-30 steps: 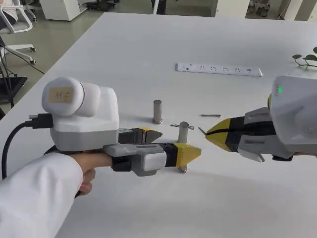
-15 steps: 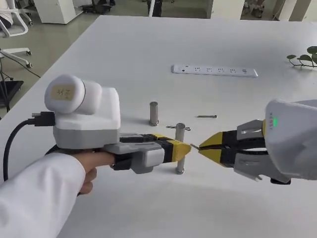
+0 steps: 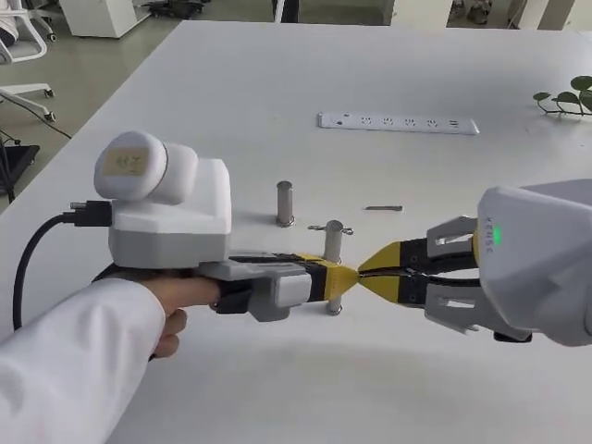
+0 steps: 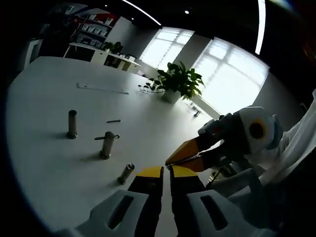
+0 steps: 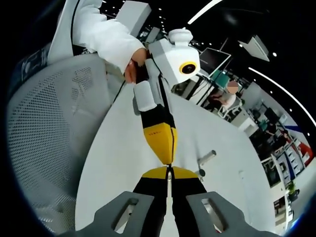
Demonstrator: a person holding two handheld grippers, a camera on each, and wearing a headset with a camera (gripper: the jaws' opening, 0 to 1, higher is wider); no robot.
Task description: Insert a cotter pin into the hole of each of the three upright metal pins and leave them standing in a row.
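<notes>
The right hand-held gripper (image 3: pixel 363 272) pinched a cotter pin (image 5: pixel 169 184), tips meeting the pressed-together left hand-held gripper (image 3: pixel 351 277) beside the metal pin (image 3: pixel 333 239), probably to regrip.

**Head view.** The tips of the left gripper (image 3: pixel 342 278) and the right gripper (image 3: pixel 363 272) meet in front of the near upright pin (image 3: pixel 333 242) and hide its lower shaft, so that its head and foot alone show. The right gripper's body is cut by the right edge, as is the plant (image 3: pixel 566 96). The black cable (image 3: pixel 28 268) runs off the left edge.

**Right gripper view.** A thin cotter pin (image 5: pixel 169 181) lies between the closed jaws, mostly hidden. Whether the left gripper's closed tips also pinch it cannot be told.

**Left gripper view.** The lying pin (image 4: pixel 126 173) is too small to show its hole.
</notes>
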